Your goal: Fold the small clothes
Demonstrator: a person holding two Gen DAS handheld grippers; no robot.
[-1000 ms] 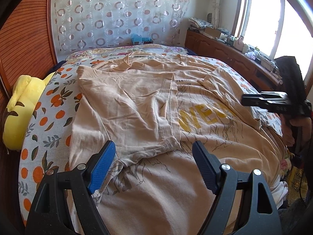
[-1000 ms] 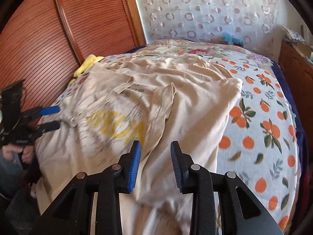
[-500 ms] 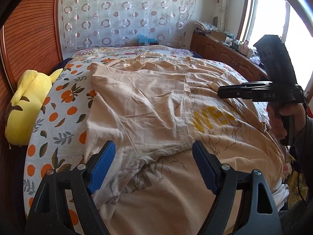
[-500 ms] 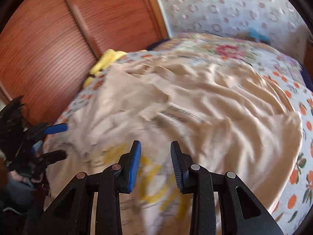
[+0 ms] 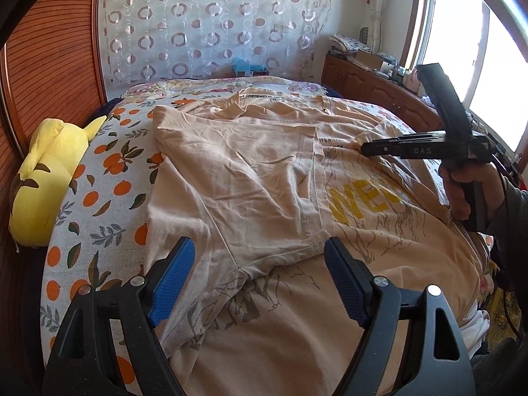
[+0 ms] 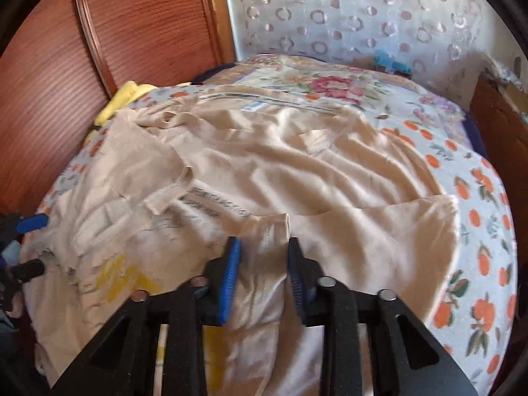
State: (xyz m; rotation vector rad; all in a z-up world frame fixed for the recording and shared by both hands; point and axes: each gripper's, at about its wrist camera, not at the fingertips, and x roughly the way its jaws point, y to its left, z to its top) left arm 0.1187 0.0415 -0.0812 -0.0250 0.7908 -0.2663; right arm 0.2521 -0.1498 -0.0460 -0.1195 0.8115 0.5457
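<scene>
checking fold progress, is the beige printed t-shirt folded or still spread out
Partly folded: beige printed t-shirt has one side flapped over its yellow lettering; the rest lies spread.

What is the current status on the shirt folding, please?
Left gripper open, hovering over the folded sleeve. Right gripper has just been closing, the other sleeve's hem between its pads. Beige T-shirt half folded on the bed. Nothing in the way.

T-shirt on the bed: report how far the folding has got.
Done: one side of the T-shirt is folded over its printed front. In hand: the right gripper, jaws just closing, straddles the other sleeve's hem; whether the pads pinch it I cannot tell. The left gripper hovers open. Left: fold that side in, then fold lengthwise.
</scene>
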